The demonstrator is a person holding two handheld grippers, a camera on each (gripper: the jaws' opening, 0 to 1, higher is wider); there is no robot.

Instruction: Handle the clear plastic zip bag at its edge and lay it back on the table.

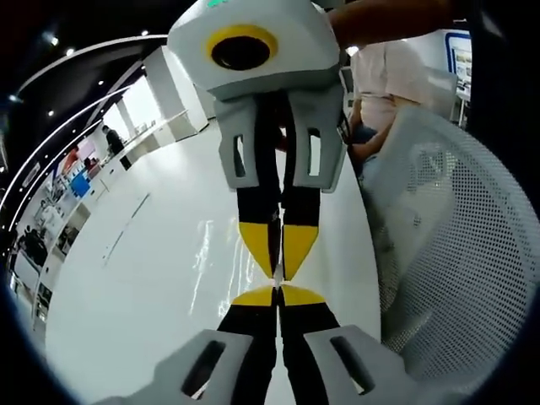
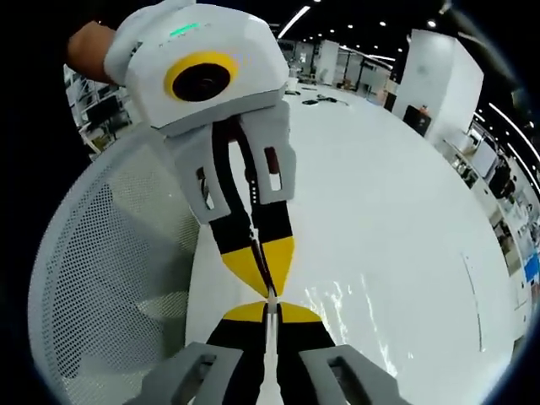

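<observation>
The clear zip bag [image 1: 207, 261] is barely visible, showing as faint glints over the white table [image 1: 126, 295]; in the right gripper view the bag's glints [image 2: 346, 308] lie right of the jaws. My left gripper [image 1: 277, 293] rises from the bottom, its yellow-tipped jaws pressed together on a thin edge of the bag. My right gripper [image 1: 278, 268] comes down from above, tip to tip with it, also shut on that edge. From the other side, my right gripper [image 2: 270, 310] meets the left gripper [image 2: 272, 285] the same way.
A white mesh chair back [image 1: 456, 245] stands close beside the table edge, also seen as the mesh chair [image 2: 110, 261]. A seated person in a pink shirt [image 1: 392, 76] is behind it. Small dark items [image 2: 321, 99] lie at the table's [image 2: 405, 194] far end.
</observation>
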